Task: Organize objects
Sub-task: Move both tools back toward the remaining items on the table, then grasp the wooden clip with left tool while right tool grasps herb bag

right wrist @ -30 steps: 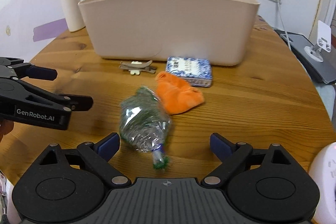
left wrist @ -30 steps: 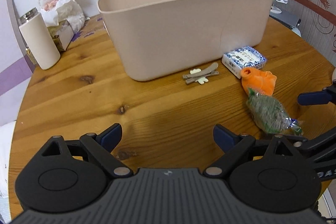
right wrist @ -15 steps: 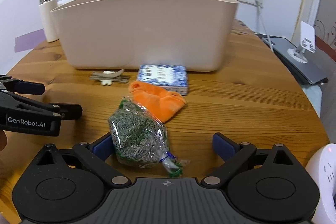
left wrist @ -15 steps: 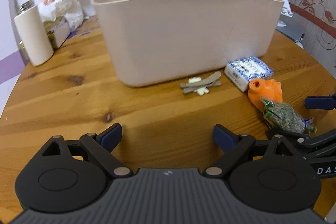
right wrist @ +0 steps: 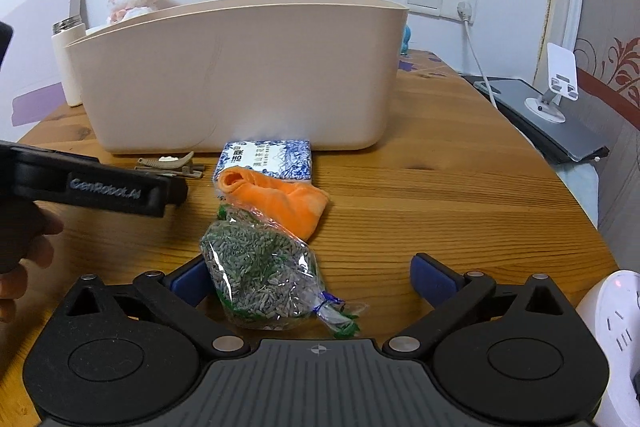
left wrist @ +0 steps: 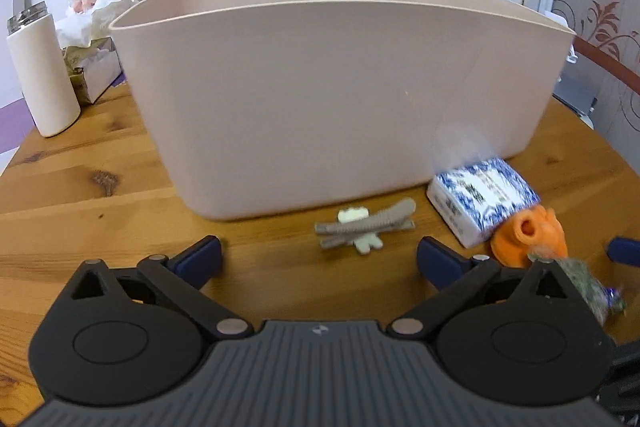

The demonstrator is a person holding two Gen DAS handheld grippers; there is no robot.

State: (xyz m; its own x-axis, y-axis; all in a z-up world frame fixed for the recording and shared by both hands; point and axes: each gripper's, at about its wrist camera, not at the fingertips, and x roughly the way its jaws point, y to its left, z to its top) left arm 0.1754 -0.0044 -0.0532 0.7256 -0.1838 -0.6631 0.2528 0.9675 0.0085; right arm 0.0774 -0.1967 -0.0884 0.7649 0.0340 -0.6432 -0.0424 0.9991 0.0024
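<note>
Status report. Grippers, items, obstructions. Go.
Left gripper open, facing hair clips. Right gripper open around herb bag. Bin ahead, nothing blocking.

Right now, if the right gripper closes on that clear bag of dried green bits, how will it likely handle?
The bag looks like thin film over loose filling, so it would probably deform and sag. It seems light for its size. The glossy wrap may slip between the open right gripper fingers.

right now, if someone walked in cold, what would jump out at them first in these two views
The big beige bin fills the middle of the wooden table. In front of it lies a bright orange cloth, between a blue-and-white patterned box and a clear bag of dried herbs. The bag sits between the open fingers of the right tool; the left tool, also open, faces the hair clips.
</note>
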